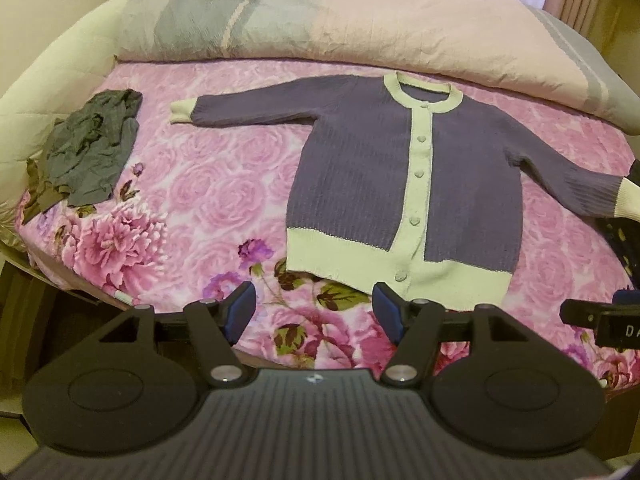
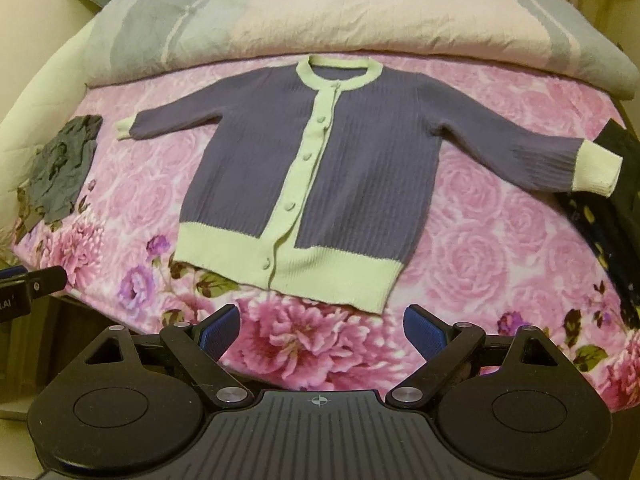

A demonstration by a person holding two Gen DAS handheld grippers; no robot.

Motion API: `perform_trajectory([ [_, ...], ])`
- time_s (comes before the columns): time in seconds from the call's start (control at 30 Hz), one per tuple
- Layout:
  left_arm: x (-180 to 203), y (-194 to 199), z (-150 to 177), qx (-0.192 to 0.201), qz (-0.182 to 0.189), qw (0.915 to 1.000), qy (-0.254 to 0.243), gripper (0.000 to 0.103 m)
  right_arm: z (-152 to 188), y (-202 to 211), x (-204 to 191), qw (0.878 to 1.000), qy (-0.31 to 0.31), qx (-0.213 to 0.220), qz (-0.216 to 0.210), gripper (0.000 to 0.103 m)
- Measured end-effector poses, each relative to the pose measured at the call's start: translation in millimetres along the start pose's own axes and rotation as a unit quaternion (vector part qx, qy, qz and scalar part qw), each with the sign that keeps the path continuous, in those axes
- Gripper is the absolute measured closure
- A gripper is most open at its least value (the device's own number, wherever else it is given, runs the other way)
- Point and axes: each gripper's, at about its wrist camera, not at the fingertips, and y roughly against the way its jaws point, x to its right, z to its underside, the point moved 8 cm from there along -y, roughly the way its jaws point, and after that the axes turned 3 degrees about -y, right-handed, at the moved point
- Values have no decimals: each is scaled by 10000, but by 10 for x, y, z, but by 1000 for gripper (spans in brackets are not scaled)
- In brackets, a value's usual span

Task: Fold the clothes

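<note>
A purple cardigan (image 1: 360, 168) (image 2: 360, 168) with pale green collar, button band, hem and cuffs lies flat and buttoned on the pink floral bedspread (image 1: 192, 184) (image 2: 480, 240), both sleeves spread out sideways. My left gripper (image 1: 314, 312) hovers over the near edge of the bed just short of the hem's left part, open, with nothing between its blue pads. My right gripper (image 2: 320, 334) hangs just before the hem's middle, open and empty. The right gripper's body also pokes in at the right edge of the left wrist view (image 1: 600, 320).
A crumpled grey garment (image 1: 92, 152) (image 2: 64, 168) lies at the bed's left side. A dark patterned cloth (image 2: 600, 216) (image 1: 624, 240) sits at the right edge by the sleeve cuff. A rolled pink and grey quilt (image 1: 360, 28) (image 2: 360, 12) runs along the back.
</note>
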Motion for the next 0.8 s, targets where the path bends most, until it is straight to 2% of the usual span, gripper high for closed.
perform_trajectory([
  [0.13, -28, -249, -185, -148, 85, 9998, -126, 42, -113, -116, 73, 9995, -276, -93, 139, 12],
  [0.43, -232, -722, -944, -130, 391, 9987, -301, 41, -667, -355, 65, 9957, -795, -57, 477, 12],
  [0.67, -663, -1348, -1320, -213, 878, 9959, 74, 41, -963, -648, 113, 9861, -1449, 9, 809, 12],
  [0.8, -1061, -1916, -1393, -456, 1142, 9899, 701, 47, -1056, -927, 253, 9741, -1944, -103, 1152, 12],
])
